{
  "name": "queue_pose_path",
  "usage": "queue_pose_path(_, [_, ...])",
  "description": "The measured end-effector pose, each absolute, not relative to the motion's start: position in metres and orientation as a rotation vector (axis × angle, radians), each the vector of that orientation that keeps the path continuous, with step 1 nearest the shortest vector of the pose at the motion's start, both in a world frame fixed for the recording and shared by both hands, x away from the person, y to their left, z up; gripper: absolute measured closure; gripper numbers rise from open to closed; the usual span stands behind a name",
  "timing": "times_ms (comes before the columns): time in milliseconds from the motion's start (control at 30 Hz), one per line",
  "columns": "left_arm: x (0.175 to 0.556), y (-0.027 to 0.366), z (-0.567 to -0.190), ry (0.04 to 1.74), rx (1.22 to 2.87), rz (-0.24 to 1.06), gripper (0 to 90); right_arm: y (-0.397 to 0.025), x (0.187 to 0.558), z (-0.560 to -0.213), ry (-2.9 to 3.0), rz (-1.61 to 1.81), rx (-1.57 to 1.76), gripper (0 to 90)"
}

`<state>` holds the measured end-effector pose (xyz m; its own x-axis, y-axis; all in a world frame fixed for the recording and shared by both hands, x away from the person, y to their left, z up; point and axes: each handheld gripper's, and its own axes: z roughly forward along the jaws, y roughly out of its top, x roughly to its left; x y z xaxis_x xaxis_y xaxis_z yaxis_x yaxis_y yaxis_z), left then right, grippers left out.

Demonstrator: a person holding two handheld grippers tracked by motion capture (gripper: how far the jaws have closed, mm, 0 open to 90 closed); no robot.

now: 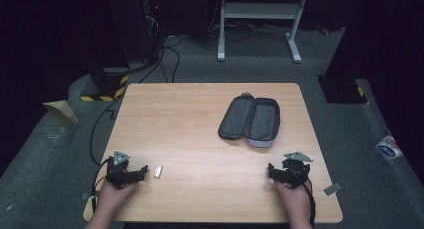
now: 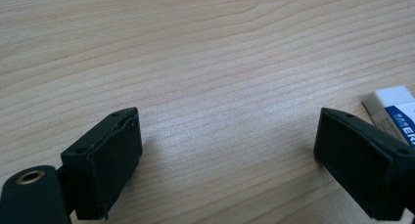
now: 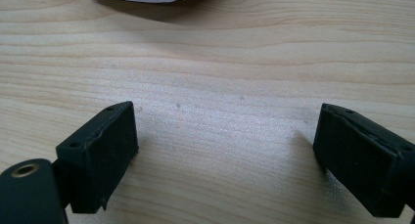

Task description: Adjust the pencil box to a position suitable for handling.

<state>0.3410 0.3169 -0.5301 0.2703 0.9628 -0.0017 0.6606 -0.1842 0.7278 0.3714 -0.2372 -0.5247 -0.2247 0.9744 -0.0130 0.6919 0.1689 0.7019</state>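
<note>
Jaws of the left gripper (image 1: 141,171) and right gripper (image 1: 270,170) gaped wide, empty, resting on the desk (image 1: 200,139), the white eraser (image 1: 158,171) just beside the left, seemingly for grasping.

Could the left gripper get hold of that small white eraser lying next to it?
Probably yes. The left gripper is open and empty, and the small white eraser with a blue sleeve lies just beside its right jaw on the bare wooden table, with nothing between them.
</note>
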Motion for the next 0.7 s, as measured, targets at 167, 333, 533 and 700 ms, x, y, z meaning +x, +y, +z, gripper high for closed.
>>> queue_pose_path(167, [0.3416, 0.3163, -0.5302, 1.462, 1.925, 0.632, 10.5, -0.2374, 0.3696, -0.5246, 1.986, 0.805, 1.567, 10.8])
queue_pose_path(333, [0.3414, 0.3166, -0.5301, 1.456, 1.933, 0.634, 10.8, -0.2375, 0.3679, -0.5244, 1.995, 0.811, 1.556, 11.7])
queue_pose_path(533, [0.3409, 0.3166, -0.5299, 1.454, 1.935, 0.635, 11.2, -0.2381, 0.3668, -0.5238, 1.998, 0.820, 1.549, 14.6])
queue_pose_path(700, [0.3409, 0.3166, -0.5299, 1.452, 1.935, 0.634, 11.3, -0.2401, 0.3646, -0.5210, 1.989, 0.867, 1.537, 15.1])
